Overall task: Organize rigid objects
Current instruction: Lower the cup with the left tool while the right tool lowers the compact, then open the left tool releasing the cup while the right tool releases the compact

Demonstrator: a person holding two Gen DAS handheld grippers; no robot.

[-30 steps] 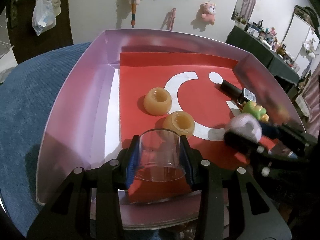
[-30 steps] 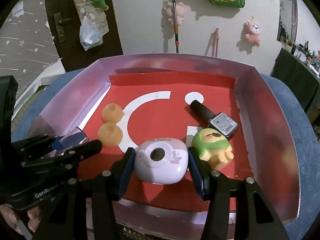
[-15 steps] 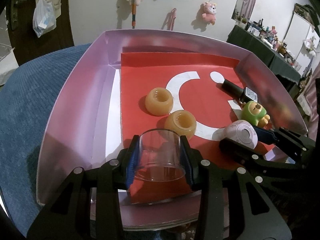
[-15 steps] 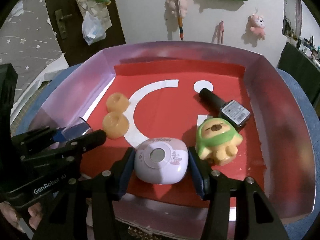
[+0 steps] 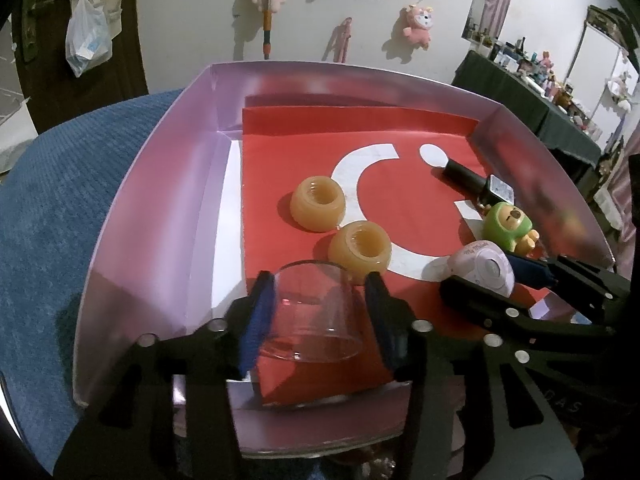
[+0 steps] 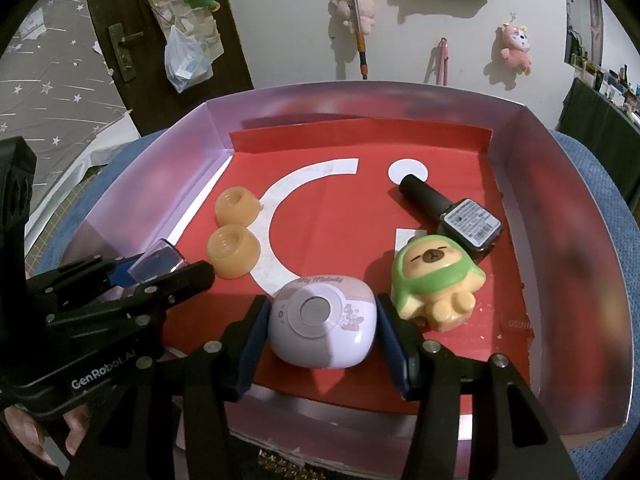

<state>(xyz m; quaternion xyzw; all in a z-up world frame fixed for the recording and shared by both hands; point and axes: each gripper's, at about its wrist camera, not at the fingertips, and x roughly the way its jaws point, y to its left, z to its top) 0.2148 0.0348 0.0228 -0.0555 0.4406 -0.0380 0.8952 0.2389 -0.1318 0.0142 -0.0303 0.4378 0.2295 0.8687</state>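
White wall hung with plush toys point(image 6: 516, 46) | pink-walled tray point(image 5: 160, 216) with red floor | left hand-held gripper point(image 5: 320, 316) – jaws opening around clear glass cup point(image 5: 312, 316) at tray's near edge | right hand-held gripper point(image 6: 322, 330) pinching white toy camera point(image 6: 322, 324) – beside green figurine point(image 6: 436, 280)

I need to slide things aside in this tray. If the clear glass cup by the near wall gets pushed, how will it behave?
The clear glass cup looks rigid and smooth, so it would probably slide on the tray liner rather than bend. It stands upright and squat, so it seems unlikely to tip. Being glass, it may chip against the orange rings.
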